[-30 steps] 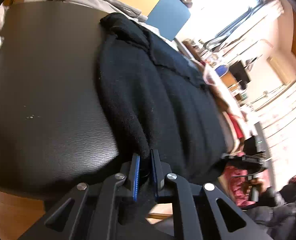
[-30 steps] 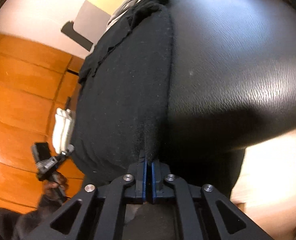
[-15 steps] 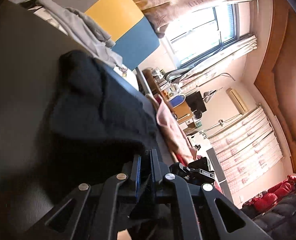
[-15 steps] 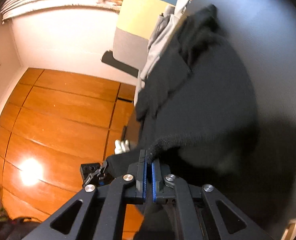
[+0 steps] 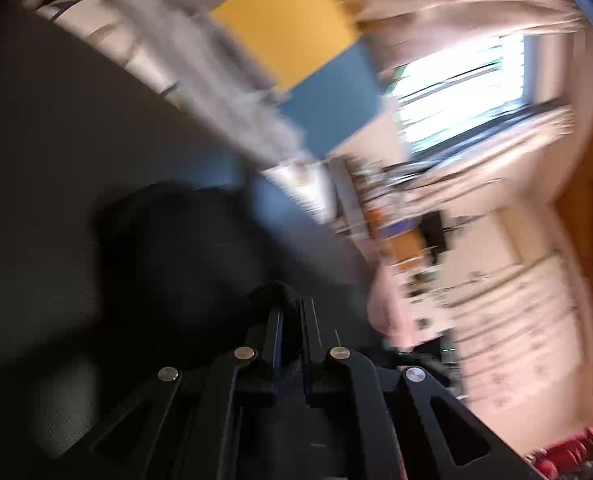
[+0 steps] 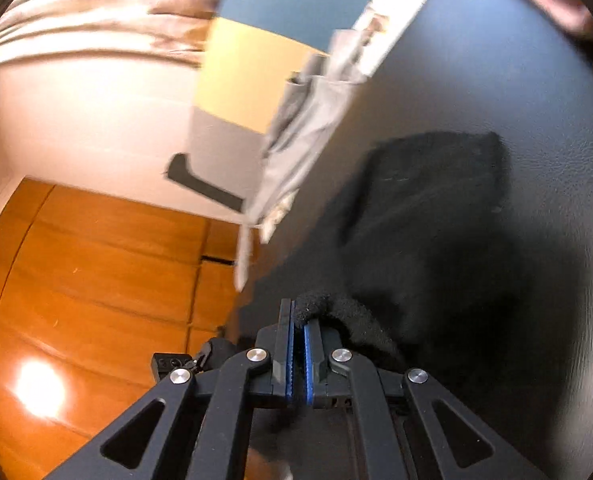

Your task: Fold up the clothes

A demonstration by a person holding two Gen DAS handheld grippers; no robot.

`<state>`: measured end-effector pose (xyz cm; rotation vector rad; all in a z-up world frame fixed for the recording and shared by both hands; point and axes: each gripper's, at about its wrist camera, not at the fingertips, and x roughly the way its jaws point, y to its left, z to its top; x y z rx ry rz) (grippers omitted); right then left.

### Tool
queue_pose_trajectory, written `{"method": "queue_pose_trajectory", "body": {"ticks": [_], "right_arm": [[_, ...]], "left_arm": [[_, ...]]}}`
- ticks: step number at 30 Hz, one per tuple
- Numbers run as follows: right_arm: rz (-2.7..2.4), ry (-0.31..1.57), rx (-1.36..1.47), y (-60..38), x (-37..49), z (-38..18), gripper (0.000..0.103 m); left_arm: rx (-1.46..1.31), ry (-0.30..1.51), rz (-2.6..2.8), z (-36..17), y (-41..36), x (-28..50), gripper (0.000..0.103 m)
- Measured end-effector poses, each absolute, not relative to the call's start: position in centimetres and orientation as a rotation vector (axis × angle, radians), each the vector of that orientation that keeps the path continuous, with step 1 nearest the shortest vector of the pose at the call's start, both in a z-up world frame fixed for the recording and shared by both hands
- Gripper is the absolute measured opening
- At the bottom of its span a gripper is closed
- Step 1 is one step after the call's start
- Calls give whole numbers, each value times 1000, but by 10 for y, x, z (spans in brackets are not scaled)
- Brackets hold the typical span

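Jaws of the right gripper (image 6: 297, 316) pinch a black knit garment (image 6: 428, 208) at lower centre; the left gripper (image 5: 292, 312) likewise nips it, blurred, over the dark desk (image 6: 536, 92).

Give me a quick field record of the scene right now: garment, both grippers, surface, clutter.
garment: black knit garment, partly lying on the surface, near edge lifted
right gripper: shut on the garment's edge
left gripper: jaws close together on dark fabric; view badly blurred
surface: black leather-textured tabletop
clutter: crumpled grey cloth at the far edge
background: yellow, blue and grey panel
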<state>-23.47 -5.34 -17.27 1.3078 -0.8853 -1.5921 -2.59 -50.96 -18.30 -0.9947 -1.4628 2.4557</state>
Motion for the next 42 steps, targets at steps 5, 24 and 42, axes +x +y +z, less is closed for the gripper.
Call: {"method": "queue_pose_trajectory", "body": {"ticks": [5, 24, 42], "right_arm": [[-1569, -846, 1343, -51, -224, -191, 1], [-1428, -884, 1335, 10, -121, -170, 37], [-1553, -801, 1342, 56, -76, -170, 53]], "left_arm": [[-1038, -1448, 2439, -196, -497, -12, 4], [-969, -1471, 2510, -160, -450, 122, 23], [-1060, -1268, 2608, -170, -405, 177, 33]]}}
